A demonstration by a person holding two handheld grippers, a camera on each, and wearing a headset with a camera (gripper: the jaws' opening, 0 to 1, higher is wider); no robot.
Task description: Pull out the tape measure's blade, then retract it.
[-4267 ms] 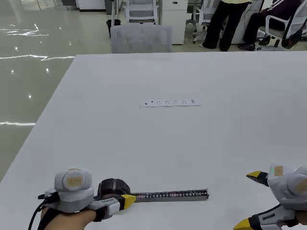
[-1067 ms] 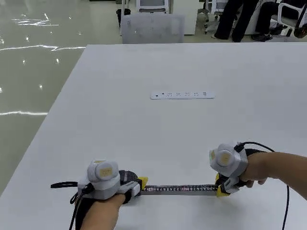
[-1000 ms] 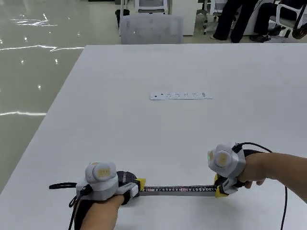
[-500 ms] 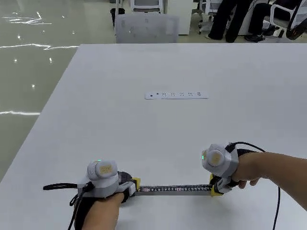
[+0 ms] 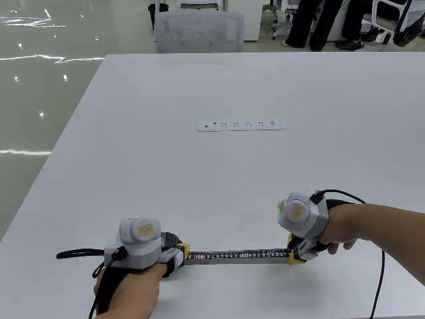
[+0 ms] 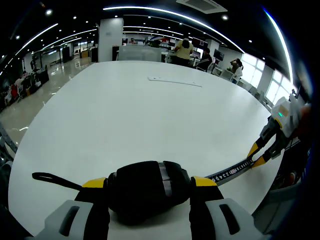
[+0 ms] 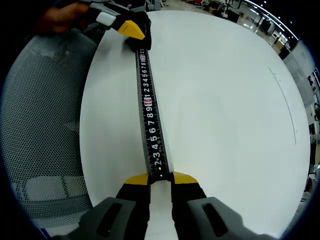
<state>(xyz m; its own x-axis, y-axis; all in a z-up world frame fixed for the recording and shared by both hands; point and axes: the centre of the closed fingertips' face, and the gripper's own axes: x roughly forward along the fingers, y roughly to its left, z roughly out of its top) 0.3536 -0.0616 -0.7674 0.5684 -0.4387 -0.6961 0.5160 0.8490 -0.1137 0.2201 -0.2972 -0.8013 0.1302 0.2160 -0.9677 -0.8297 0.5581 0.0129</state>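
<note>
Jaws: left gripper clamped round case; right gripper pinched shut on blade tip. Blade stretched flat between both pairs, on table.

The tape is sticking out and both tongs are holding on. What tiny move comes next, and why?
Probably ease the right tongs toward the case, letting the blade slide back in. The blade lies stretched out along the table, its tip pinched by the right tongs, while the left tongs grip the case, so the pulling-out part looks done.
</note>
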